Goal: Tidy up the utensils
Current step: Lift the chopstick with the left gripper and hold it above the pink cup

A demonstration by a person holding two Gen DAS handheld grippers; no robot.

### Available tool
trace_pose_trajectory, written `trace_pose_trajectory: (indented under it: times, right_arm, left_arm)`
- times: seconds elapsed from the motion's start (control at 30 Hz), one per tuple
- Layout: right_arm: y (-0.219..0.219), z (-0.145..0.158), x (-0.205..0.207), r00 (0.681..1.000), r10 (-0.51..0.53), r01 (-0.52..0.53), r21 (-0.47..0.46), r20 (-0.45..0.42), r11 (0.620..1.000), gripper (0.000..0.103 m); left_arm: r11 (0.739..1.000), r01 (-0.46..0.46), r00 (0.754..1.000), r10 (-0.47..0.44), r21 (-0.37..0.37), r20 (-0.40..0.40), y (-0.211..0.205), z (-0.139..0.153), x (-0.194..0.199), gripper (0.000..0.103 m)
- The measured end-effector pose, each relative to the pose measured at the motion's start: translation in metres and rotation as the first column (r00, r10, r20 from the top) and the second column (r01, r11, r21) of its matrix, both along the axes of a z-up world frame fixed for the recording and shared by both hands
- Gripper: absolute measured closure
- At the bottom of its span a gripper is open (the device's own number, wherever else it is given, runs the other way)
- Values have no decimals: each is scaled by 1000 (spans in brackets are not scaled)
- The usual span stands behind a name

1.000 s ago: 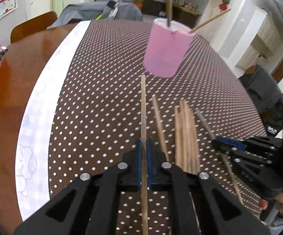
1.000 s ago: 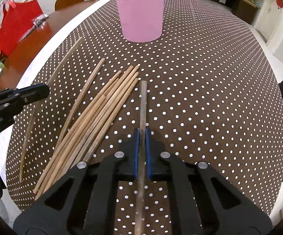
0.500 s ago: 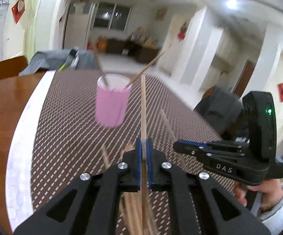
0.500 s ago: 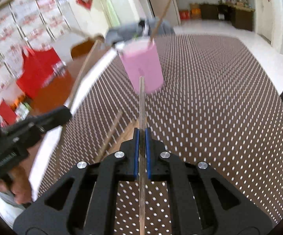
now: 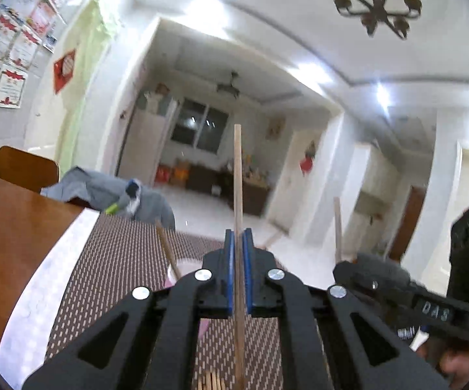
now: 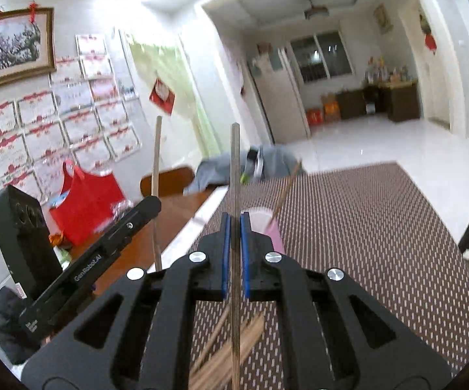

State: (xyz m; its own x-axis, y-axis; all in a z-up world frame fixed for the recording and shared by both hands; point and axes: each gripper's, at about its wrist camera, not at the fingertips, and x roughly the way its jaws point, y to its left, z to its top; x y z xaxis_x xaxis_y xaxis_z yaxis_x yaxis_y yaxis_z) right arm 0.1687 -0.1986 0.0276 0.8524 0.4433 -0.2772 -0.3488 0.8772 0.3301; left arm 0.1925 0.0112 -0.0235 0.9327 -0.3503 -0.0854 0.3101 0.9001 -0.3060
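The left gripper had its jaws clamped on a pale chopstick that stood upright above the counter. The right gripper had its jaws clamped on a darker chopstick, also upright. A pink cup holding chopsticks stood just ahead on the dotted cloth. Loose chopsticks lay on the cloth beneath the right gripper.

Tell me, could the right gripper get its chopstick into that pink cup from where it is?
Probably yes. The right gripper holds its chopstick upright, and the pink cup stands just ahead, its mouth open beside one leaning stick.
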Motion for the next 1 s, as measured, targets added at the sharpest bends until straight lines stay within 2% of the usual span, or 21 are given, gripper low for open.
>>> trace_pose_trajectory:
  times: [0.13,0.27,0.57,0.7,0.9,1.0]
  right_arm:
    - [7,3,17,995,-28,26,24,96,999,97]
    - [9,4,34,982,-60,50,58,177,997,97]
    - [6,9,70,938,-139,98,142,319,985,96]
    - [6,8,79,921,-157,106,159,356,982,96]
    - [5,-1,92,917,-163,103,177,365,979,96]
    - [1,-5,95,914,-171,102,200,369,974,96]
  left_arm:
    - [997,-74,993,75,-18,89,-5,10,18,97]
    - [987,-160,970,161,-20,180,-12,15,36,97]
    - [960,-276,921,276,-40,275,-18,9,74,97]
    - [953,-303,899,291,-15,327,-29,7,82,97]
    - [942,-334,871,305,9,384,-36,6,83,97]
    - [935,-354,845,330,-24,420,-34,9,73,97]
